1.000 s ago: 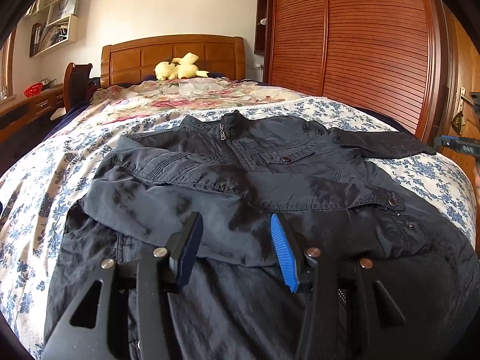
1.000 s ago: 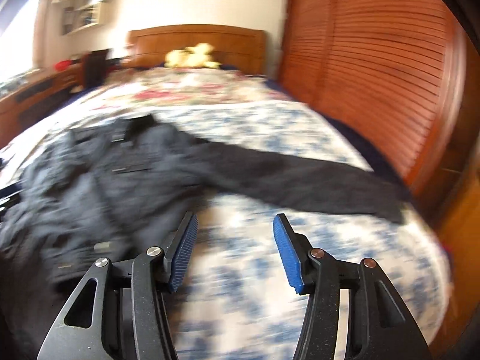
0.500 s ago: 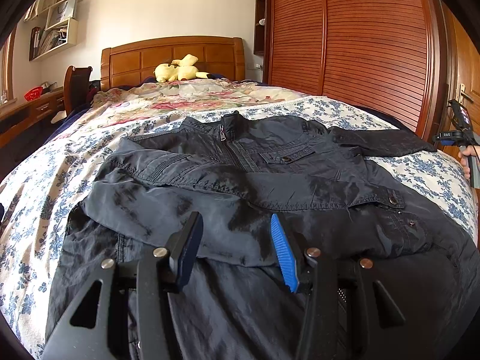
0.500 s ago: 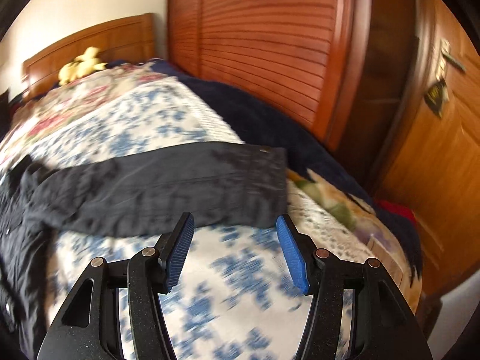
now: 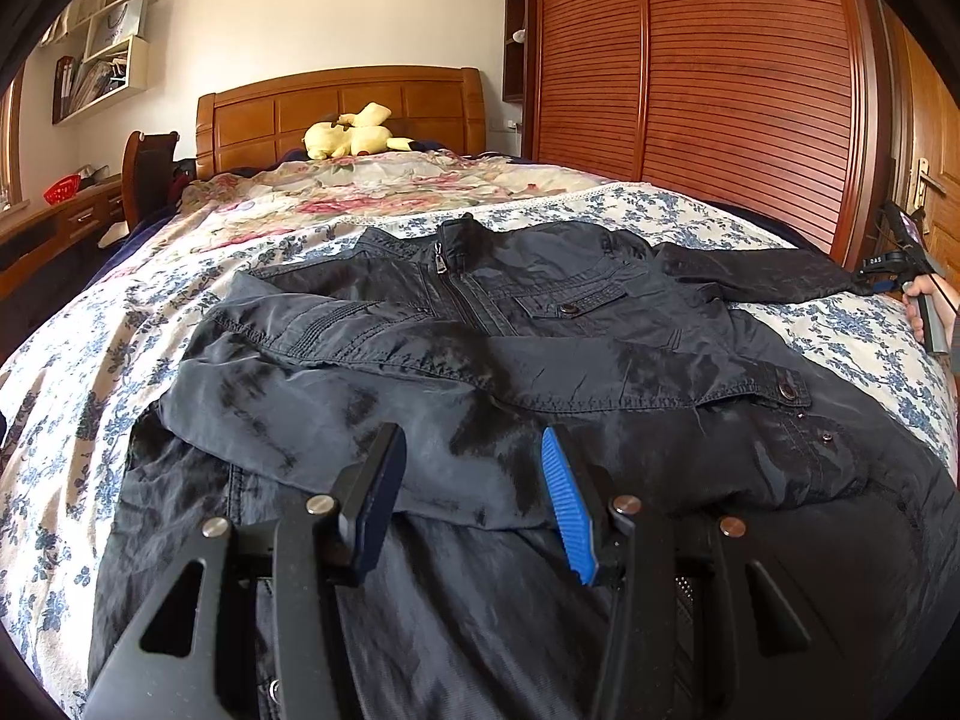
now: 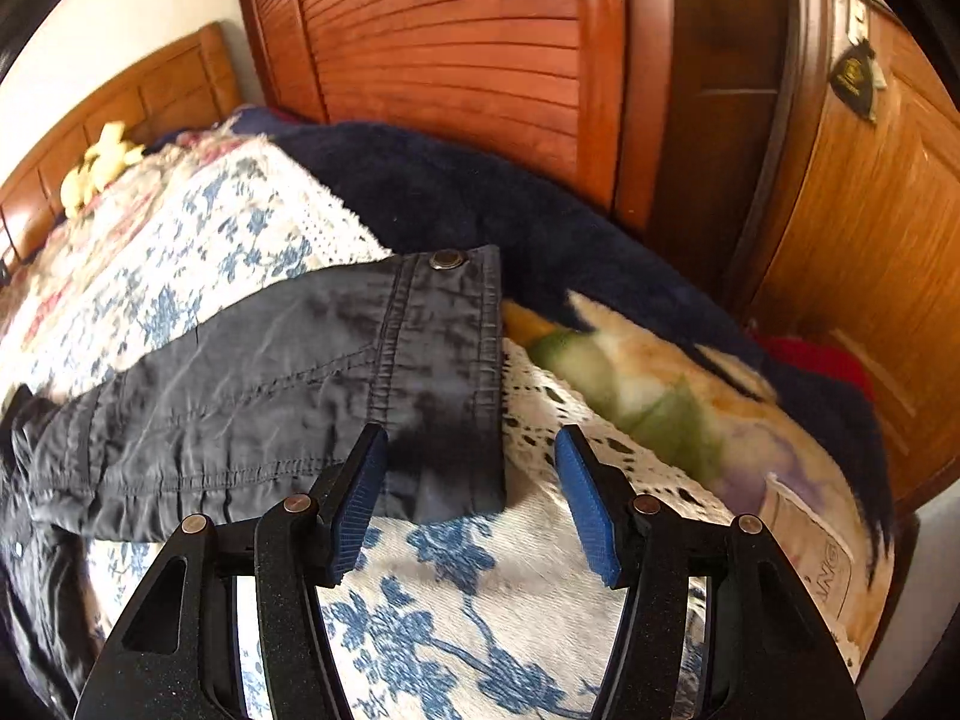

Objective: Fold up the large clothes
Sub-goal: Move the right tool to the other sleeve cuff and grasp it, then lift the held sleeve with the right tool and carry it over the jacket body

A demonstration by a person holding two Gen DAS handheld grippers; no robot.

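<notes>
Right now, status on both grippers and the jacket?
Left gripper open over folded sleeve. Right gripper open at outstretched cuff, no grip. Jacket flat on bed. Nothing blocking.

The right gripper (image 6: 468,501) has swung from over the jacket body to the sleeve (image 6: 288,396) end near the bed's right edge. The cuff (image 6: 444,372), formerly at centre frame, now fills the centre of the right wrist view, its corner between the open jaws. In the left wrist view, the hand (image 5: 927,315) has entered at the right edge.
</notes>
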